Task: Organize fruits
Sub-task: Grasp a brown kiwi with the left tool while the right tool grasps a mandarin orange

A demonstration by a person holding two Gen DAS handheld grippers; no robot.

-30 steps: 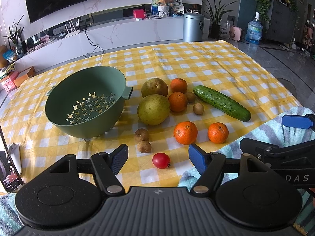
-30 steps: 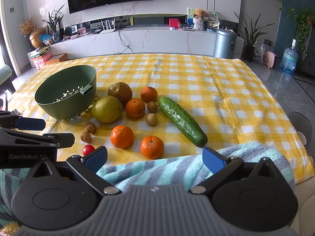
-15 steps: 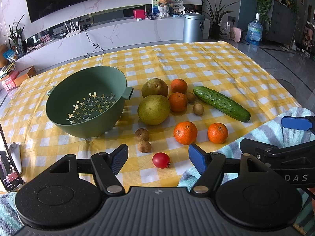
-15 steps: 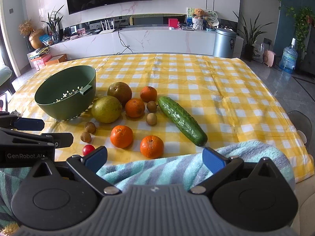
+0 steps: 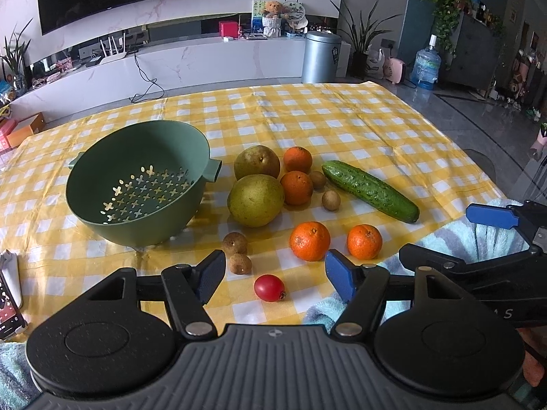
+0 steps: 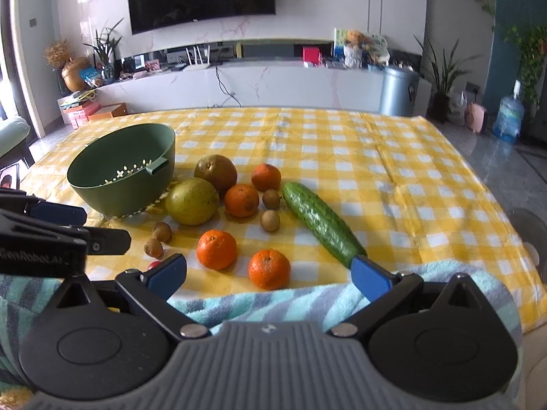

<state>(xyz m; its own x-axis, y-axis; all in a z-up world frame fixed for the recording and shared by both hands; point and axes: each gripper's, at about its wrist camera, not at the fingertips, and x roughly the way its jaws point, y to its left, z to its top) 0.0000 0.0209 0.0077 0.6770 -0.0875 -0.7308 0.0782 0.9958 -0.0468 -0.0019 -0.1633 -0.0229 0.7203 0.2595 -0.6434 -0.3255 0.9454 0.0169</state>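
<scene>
One cucumber (image 5: 370, 190) lying diagonally, near-right.

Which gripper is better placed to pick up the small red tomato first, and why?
Left. The left gripper is open with the tomato lying just ahead between its fingers. From the right gripper, the tomato sits off to the side, mostly hidden behind a finger.

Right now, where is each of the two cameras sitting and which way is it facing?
Left wrist: sits on the left claw, near table edge, facing the green colander and fruit; its open fingers and the right claw show.
Right wrist: sits on the right claw, over the striped towel, facing the cucumber; the left claw shows at left.
Shared: colander, fruit, cucumber, checked tablecloth.
</scene>
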